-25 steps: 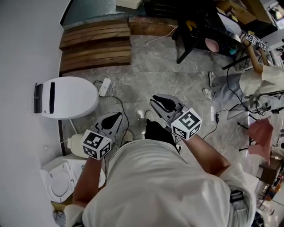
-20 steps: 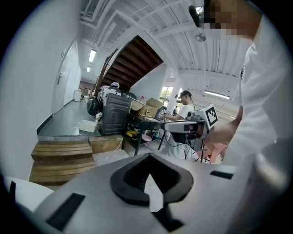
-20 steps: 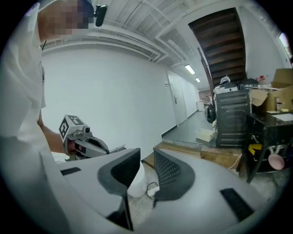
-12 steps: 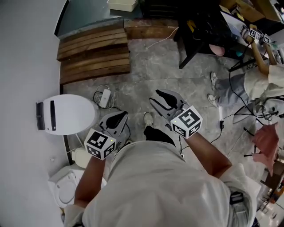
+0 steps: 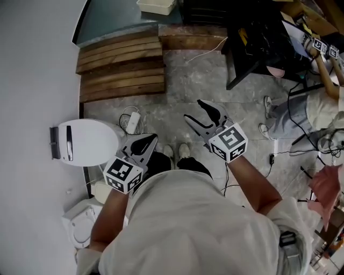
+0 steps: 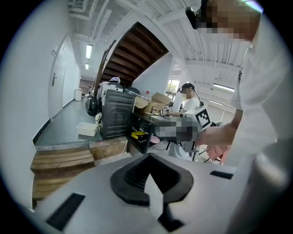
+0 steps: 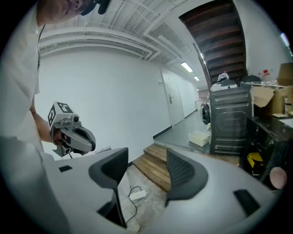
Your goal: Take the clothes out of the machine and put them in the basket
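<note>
The dark front-loading machine (image 6: 116,112) stands far ahead on a raised floor, also in the right gripper view (image 7: 230,121). A white basket (image 6: 87,129) sits on the floor beside it and shows at the top edge of the head view (image 5: 156,5). No clothes show at the machine. My left gripper (image 5: 148,139) is shut and empty, its pads touching (image 6: 148,161). My right gripper (image 5: 193,109) is held beside it at waist height. Its jaws are opening with nothing between them (image 7: 147,160).
Wooden steps (image 5: 121,67) lead up to the raised floor. A white oval lidded unit (image 5: 88,142) stands at the left wall, with a power strip (image 5: 131,119) and cables on the stone floor. At right are a black rack (image 5: 258,43), a second person (image 5: 322,107) and a pink cloth (image 5: 328,188).
The person has walked forward, so the steps and basket are nearer. The right jaws have spread apart. The left jaws stay shut.
</note>
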The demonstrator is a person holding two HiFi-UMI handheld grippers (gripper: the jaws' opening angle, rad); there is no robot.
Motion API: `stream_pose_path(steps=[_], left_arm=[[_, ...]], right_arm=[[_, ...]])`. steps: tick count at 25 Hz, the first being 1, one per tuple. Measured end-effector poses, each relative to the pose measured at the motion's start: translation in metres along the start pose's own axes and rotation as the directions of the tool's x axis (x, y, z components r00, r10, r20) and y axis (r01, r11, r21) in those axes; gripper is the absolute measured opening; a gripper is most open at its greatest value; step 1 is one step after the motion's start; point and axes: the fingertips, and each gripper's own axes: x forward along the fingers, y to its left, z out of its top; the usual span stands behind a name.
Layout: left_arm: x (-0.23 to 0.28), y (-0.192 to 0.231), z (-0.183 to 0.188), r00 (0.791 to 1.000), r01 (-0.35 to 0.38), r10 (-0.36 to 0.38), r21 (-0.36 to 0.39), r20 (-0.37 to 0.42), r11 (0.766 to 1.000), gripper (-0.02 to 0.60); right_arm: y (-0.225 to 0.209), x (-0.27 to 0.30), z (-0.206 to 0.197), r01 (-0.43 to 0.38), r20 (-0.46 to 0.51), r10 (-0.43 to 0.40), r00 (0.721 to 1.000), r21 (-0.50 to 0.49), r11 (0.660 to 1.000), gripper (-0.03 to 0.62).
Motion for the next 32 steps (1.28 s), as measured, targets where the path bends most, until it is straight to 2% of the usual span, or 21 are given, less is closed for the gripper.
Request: stream_pose_path(steps=[4,10,13,18,25,32], left_arm=[[0.005,0.031,0.013,1.0,0.006,-0.006,-0.017,0.016,1.0,-0.003],[0.017,0.091,0.031,0.996,0.053,-0.051,-0.026,0.067,0.998,-0.003],[0.022,0.131,0.05,0.993,0.086,-0.084,-0.015,0.079,0.996,-0.003],[0.012,0.211,0.085,0.989,0.116,-0.117,0.02,0.088,0.993,-0.003],[-0.003,0.298,0.106,0.987,0.116,-0.12,0.039,0.111,0.992,-0.003],[-0.006,0.356,0.113,0.985,0.085,-0.085,0.001,0.15,0.996,-0.003]], right_arm=[[-0.014,0.031,0.007,0.005,-0.014,-0.004,1.0,0.024,1.0,0.245],[-0.025,0.085,0.018,0.011,-0.052,-0.01,0.999,0.009,1.0,0.244],[-0.037,0.121,0.03,0.032,-0.08,-0.031,0.996,0.016,0.999,0.244],[-0.05,0.197,0.073,0.057,-0.077,-0.055,0.996,0.024,0.998,0.244],[-0.063,0.283,0.113,0.079,-0.092,-0.078,0.993,0.006,0.997,0.244],[-0.078,0.343,0.13,0.067,-0.105,-0.067,0.992,-0.003,0.998,0.244]])
